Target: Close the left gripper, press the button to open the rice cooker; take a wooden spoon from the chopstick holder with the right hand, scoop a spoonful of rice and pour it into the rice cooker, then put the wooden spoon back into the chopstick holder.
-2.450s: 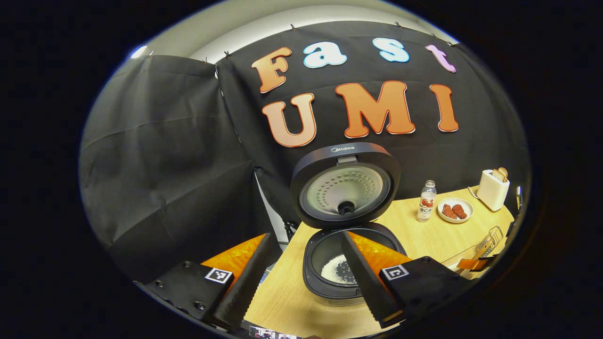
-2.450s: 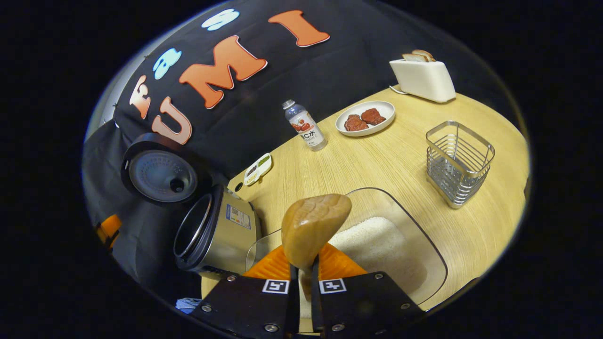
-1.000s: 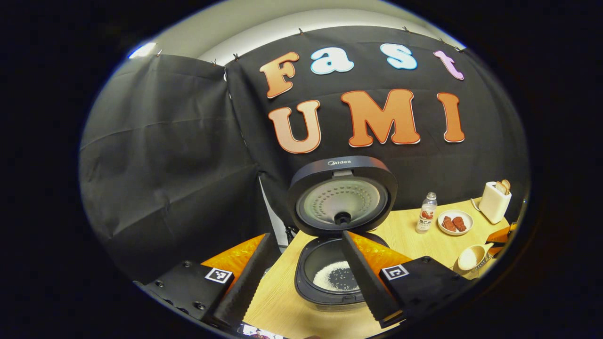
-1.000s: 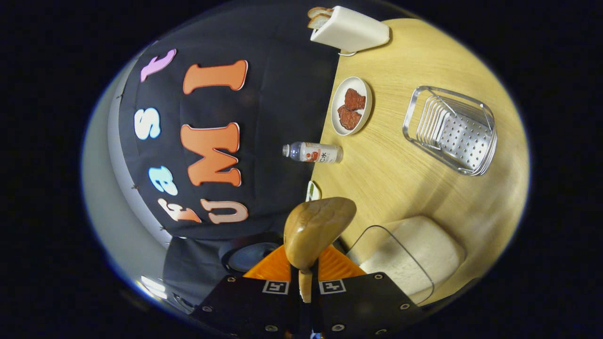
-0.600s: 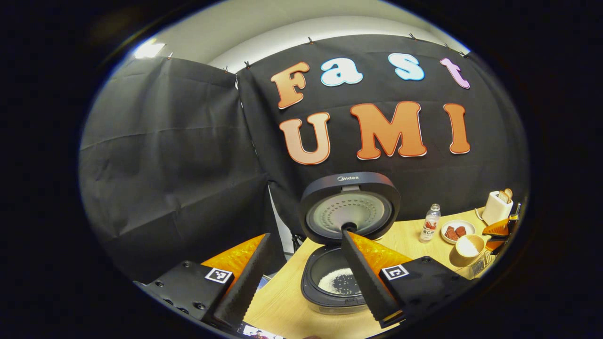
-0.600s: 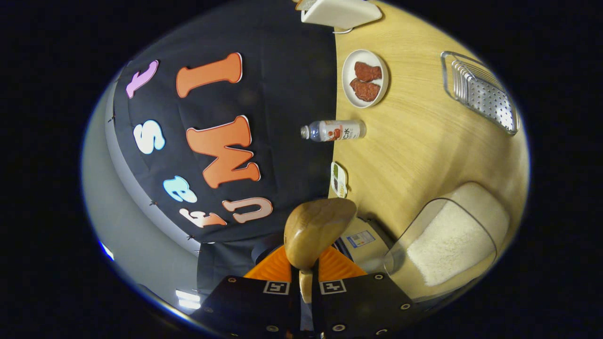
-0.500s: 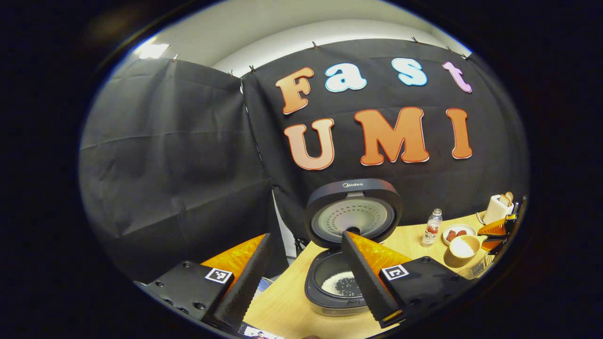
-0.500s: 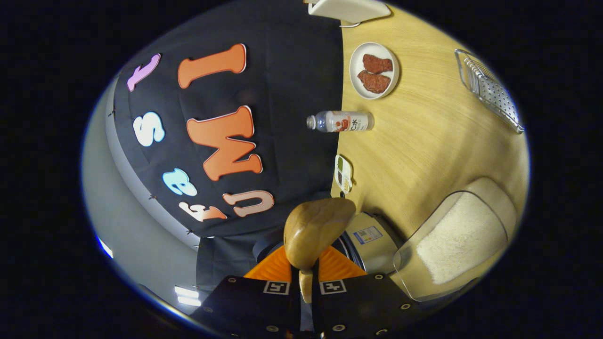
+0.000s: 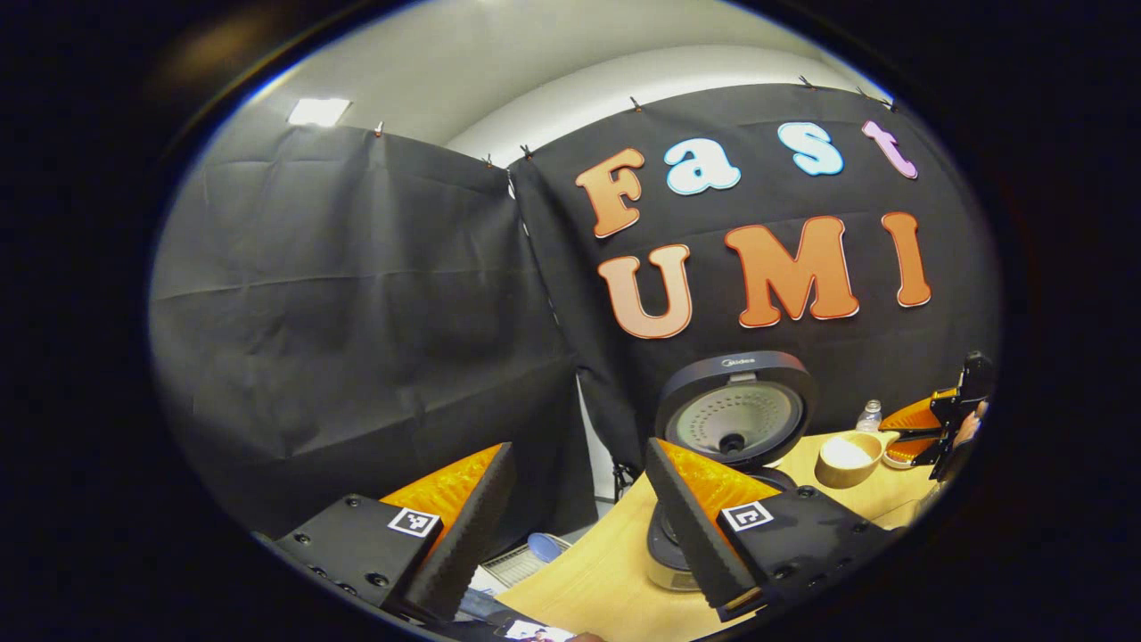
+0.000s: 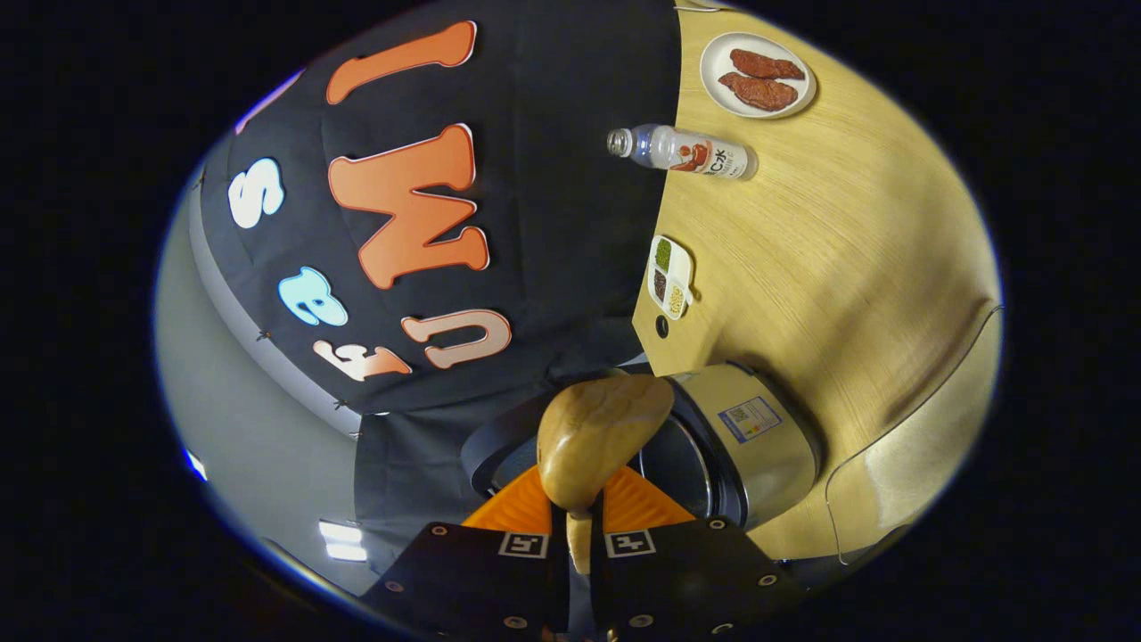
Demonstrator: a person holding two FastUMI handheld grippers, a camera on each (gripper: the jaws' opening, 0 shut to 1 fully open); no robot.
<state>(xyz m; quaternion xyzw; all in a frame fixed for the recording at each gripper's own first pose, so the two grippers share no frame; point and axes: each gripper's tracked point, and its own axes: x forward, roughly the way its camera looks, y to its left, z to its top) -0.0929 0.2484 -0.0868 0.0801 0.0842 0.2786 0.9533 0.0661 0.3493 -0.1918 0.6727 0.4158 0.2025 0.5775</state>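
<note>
Up front in the right gripper view, the right gripper [image 10: 578, 535] is clamping the handle of the wooden spoon [image 10: 599, 437]; its bowl is showing only its rounded back at lower centre, so whatever it is carrying is hidden there. Behind the bowl the rice cooker [image 10: 758, 446] is lying partly covered, the mouth of its pot mostly blocked. At the lower right edge a clear container [image 10: 918, 481] is getting cut off by the frame. A bottle [image 10: 686, 152] and a plate [image 10: 758, 71] are sitting at the upper right on the table [image 10: 847, 250].

In the left gripper view, the left gripper [image 9: 570, 526] is hanging with fingers spread wide, gripping nothing. One finger [image 9: 691, 526] is covering the cooker's pot, while the raised lid [image 9: 735, 419] is showing at centre right. At the right edge the spoon's bowl, with something white inside, is hovering just beside that lid.
</note>
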